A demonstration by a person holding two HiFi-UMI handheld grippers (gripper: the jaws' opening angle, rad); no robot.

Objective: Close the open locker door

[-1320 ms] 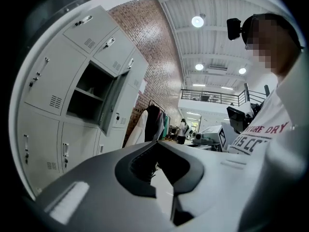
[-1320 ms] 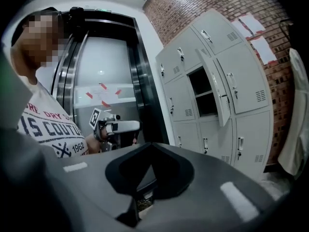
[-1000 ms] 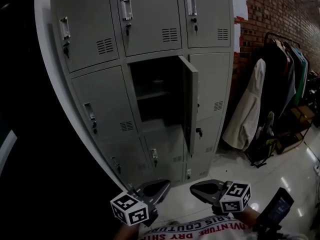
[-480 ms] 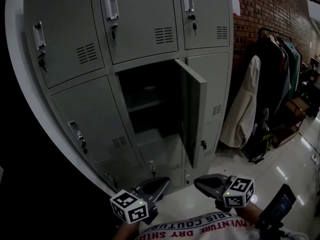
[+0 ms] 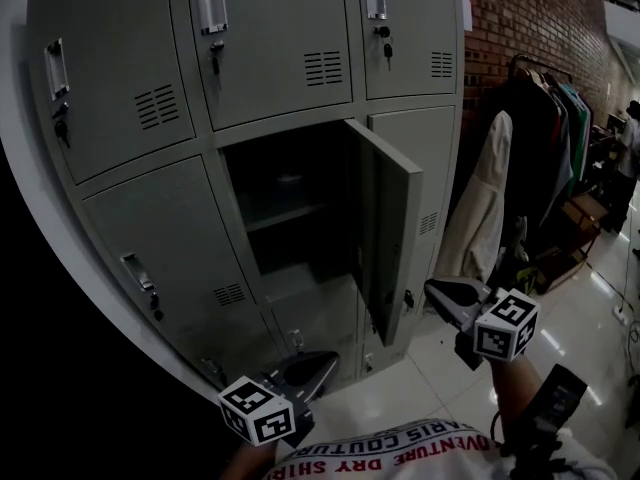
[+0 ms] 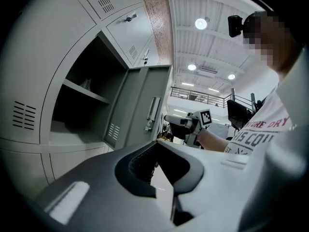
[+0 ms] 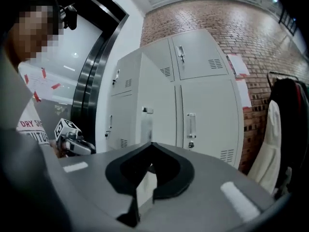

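Note:
The grey locker bank fills the head view. Its middle door stands swung out to the right, showing a dark compartment with a shelf. My right gripper is shut and empty, raised just right of the door's lower outer edge, apart from it. In the right gripper view, the right gripper points at the door, seen nearly edge-on. My left gripper hangs low in front of the lockers, shut and empty. In the left gripper view, the left gripper points past the door.
A clothes rack with a pale coat and dark garments stands right of the lockers against a brick wall. Bags sit on the glossy floor beneath it. A dark device sticks up by my right forearm.
The lockers have come closer in view. My right gripper has risen and moved forward to the right of the open door. The left gripper has stayed low.

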